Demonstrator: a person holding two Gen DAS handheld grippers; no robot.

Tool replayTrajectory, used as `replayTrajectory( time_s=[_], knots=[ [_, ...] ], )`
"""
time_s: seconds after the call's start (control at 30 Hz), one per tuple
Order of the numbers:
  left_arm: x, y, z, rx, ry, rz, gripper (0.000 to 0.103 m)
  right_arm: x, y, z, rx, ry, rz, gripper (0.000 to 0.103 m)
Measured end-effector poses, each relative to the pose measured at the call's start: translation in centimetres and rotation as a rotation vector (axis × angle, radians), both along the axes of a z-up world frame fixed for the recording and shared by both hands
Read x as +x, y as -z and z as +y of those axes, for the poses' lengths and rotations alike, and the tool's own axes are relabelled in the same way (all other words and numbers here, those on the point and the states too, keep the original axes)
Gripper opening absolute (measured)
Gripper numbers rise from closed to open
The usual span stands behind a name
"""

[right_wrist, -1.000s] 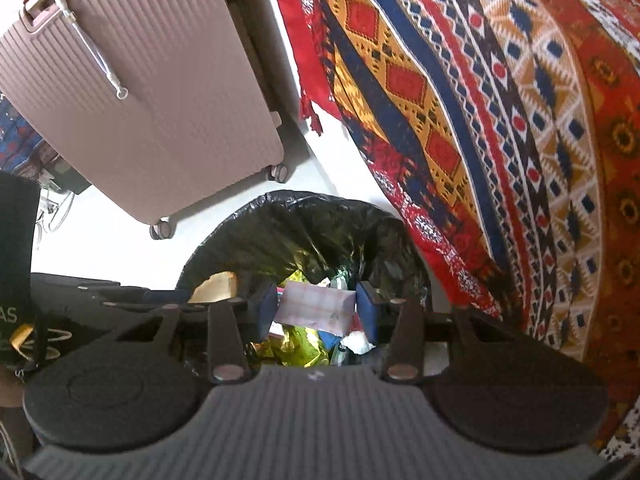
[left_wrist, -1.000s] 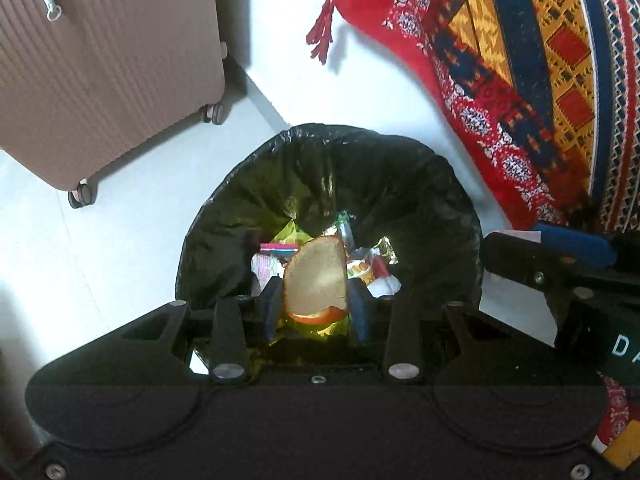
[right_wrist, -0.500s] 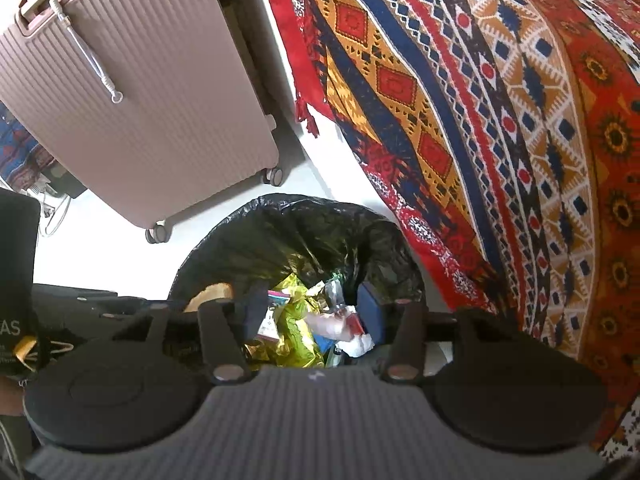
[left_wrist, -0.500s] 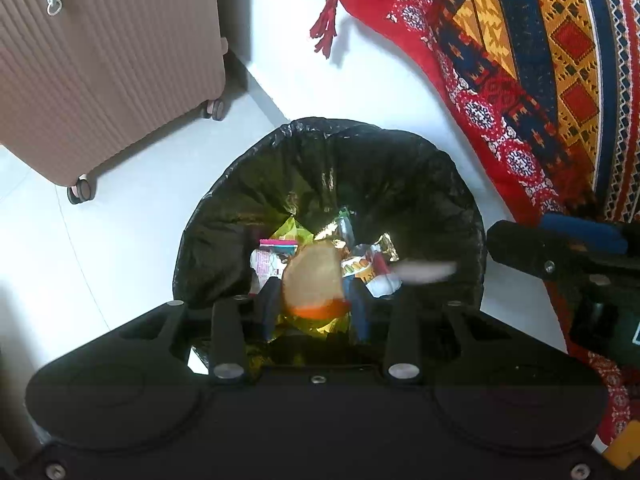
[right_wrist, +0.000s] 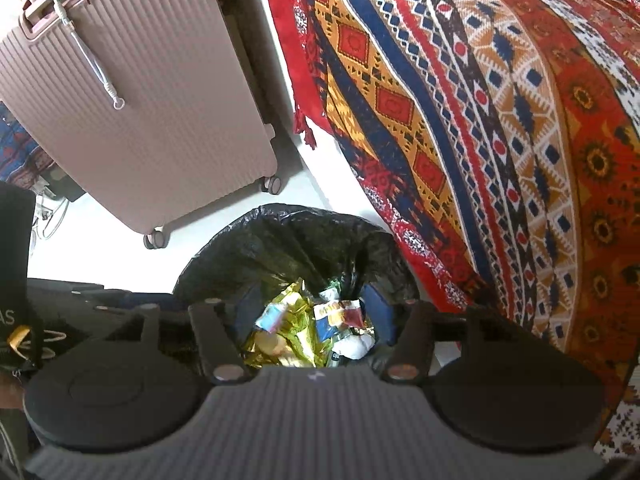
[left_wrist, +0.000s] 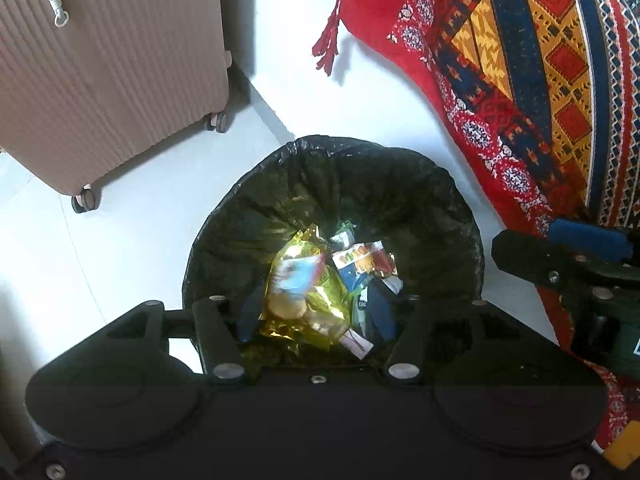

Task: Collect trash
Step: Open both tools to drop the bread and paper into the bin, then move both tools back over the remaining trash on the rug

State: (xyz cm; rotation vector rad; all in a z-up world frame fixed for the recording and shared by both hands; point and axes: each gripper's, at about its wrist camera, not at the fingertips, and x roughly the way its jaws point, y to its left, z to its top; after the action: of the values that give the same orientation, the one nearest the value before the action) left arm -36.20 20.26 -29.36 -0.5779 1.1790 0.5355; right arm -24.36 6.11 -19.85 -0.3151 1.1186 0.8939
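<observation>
A bin with a black liner (left_wrist: pixel 360 184) (right_wrist: pixel 288 236) stands on the white floor below both grippers. Inside lie a gold foil wrapper (left_wrist: pixel 320 296) (right_wrist: pixel 296 332), a blue and red packet (left_wrist: pixel 360 264) (right_wrist: pixel 336 316), a slice of bread (left_wrist: pixel 284 304) and a white crumpled piece (right_wrist: pixel 354 346). My left gripper (left_wrist: pixel 316 312) is open and empty over the bin's near rim. My right gripper (right_wrist: pixel 312 316) is open and empty over the bin. The right gripper also shows at the right edge of the left wrist view (left_wrist: pixel 568 256).
A pink ribbed suitcase (left_wrist: pixel 100 60) (right_wrist: pixel 132 100) on wheels stands to the left behind the bin. A red, blue and yellow patterned cloth (left_wrist: pixel 520 60) (right_wrist: pixel 480 120) hangs down to the right of the bin, close to its rim.
Both grippers opened. The bread slice dropped from my left gripper and the paper piece from my right gripper; both now lie in the bin.
</observation>
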Motion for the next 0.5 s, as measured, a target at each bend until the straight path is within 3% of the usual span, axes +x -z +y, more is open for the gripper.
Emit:
replayTrajectory(
  time_s=[0.5],
  knots=[
    [-0.2, -1.4, 0.2, 0.021, 0.000, -0.023, 0.062, -0.2, -2.3, -0.3, -0.011, 0.034, -0.041, 0.073]
  ],
)
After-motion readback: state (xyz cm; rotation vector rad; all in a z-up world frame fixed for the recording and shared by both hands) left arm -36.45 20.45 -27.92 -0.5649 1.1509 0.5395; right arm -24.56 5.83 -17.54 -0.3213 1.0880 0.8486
